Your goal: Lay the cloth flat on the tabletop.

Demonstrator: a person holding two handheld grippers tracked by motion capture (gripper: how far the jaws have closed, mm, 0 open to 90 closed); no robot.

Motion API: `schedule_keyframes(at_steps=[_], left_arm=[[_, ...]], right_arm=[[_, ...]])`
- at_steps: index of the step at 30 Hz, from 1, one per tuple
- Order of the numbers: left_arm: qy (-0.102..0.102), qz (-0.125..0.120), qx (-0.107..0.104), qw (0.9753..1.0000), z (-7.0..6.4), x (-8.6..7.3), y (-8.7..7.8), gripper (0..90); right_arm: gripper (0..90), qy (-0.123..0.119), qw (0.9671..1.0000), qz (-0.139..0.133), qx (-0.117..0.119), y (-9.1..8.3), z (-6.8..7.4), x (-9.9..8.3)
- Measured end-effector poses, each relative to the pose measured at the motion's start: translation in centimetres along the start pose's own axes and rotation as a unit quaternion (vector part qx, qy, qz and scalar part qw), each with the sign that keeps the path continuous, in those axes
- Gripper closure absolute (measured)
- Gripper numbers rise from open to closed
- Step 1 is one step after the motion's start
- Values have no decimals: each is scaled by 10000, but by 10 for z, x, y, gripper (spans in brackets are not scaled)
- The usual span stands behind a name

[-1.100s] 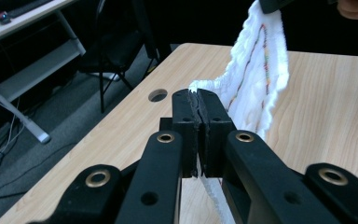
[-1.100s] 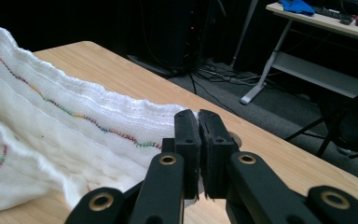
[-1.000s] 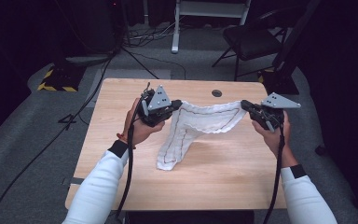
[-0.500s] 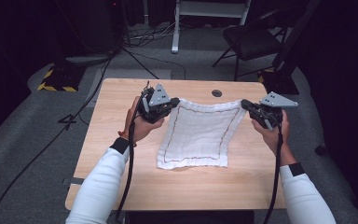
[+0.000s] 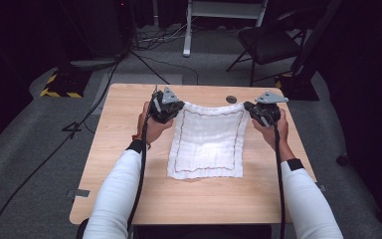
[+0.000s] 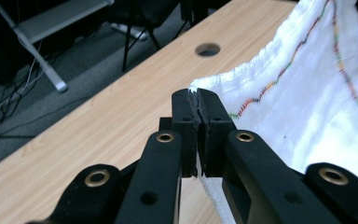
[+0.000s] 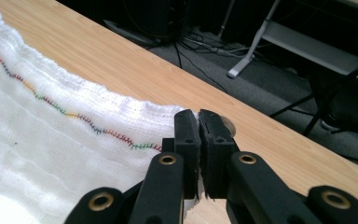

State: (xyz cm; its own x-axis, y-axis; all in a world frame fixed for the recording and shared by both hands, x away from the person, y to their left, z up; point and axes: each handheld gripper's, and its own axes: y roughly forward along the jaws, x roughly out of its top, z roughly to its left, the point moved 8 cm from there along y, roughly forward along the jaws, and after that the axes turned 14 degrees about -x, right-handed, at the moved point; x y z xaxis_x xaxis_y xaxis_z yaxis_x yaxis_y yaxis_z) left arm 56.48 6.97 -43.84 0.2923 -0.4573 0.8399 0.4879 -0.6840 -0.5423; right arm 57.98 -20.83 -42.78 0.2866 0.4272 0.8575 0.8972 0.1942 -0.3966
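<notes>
Cloth: white gauze-like cloth (image 5: 208,142) with a many-coloured stitched border, spread nearly flat on the middle of the desk (image 5: 129,199); its near edge lies on the wood, its far edge is raised a little between the two grippers.
Handling, as judged: looks thin, light and limp, so it should sag and wrinkle wherever it is unsupported; not fragile, and the open weave should give the jaws a good bite.
Where to hold, as judged: the two far corners, just outside the stitched line, so the sheet hangs evenly.
Left hand-held gripper (image 6: 198,100): jaws pressed together, pinching the cloth's far left corner; a sliver of white shows between them.
Right hand-held gripper (image 7: 198,122): jaws pressed together on the far right corner.
Desk: pale wood, with a round hole (image 5: 231,99) near the far edge.
Surroundings: grey floor with cables, a dark chair (image 5: 268,42) beyond the desk.
</notes>
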Motion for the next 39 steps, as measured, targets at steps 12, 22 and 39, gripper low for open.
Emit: schedule_keyframes(at_steps=[12, 22, 39], left_arm=[[-510, 523, 557, 9958, 33, -42, 31, 812], [-343, 609, 95, 9975, 3, -52, 17, 518], [78, 1437, -1283, 9812, -97, -121, -4, 449]], right_arm=[[727, -25, 9983, 578, -120, 50, 21, -22], [606, -282, 9959, 644, 562, 21, 39, -41], [547, -811, 9730, 971, 1929, -63, 81, -117]])
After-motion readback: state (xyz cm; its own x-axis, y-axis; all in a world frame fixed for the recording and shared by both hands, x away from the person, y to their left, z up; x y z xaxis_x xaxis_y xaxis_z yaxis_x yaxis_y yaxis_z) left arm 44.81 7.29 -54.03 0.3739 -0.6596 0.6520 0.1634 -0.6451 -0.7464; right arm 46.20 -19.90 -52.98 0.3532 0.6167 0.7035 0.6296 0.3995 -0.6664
